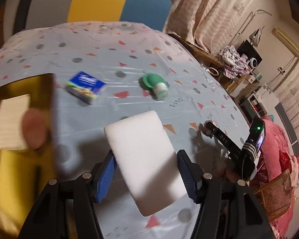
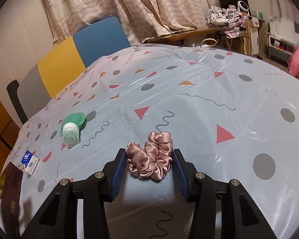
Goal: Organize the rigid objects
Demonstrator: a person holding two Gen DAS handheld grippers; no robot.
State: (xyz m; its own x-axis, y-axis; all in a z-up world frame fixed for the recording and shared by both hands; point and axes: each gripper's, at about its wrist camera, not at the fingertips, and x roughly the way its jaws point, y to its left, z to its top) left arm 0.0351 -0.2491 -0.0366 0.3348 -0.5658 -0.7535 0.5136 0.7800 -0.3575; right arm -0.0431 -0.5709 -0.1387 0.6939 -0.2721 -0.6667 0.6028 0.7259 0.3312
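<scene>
My left gripper (image 1: 146, 159) is shut on a white rectangular block (image 1: 143, 159) and holds it above the patterned tablecloth (image 1: 109, 49). A blue tissue pack (image 1: 85, 87) and a green squeeze bottle (image 1: 155, 85) lying on its side rest on the cloth beyond it. My right gripper (image 2: 149, 159) has its jaws on both sides of a pink satin scrunchie (image 2: 151, 157) that lies on the cloth. It also shows in the left wrist view (image 1: 208, 129), at the scrunchie (image 1: 206, 123). The bottle (image 2: 72, 127) and tissue pack (image 2: 29, 162) lie to its left.
A yellow box (image 1: 20, 159) at the left holds a folded white cloth (image 1: 12, 121) and a pink rounded thing (image 1: 34, 128). A grey, yellow and blue chair (image 2: 69, 57) stands behind the table. A wicker chair with red fabric (image 1: 277, 191) is at the right.
</scene>
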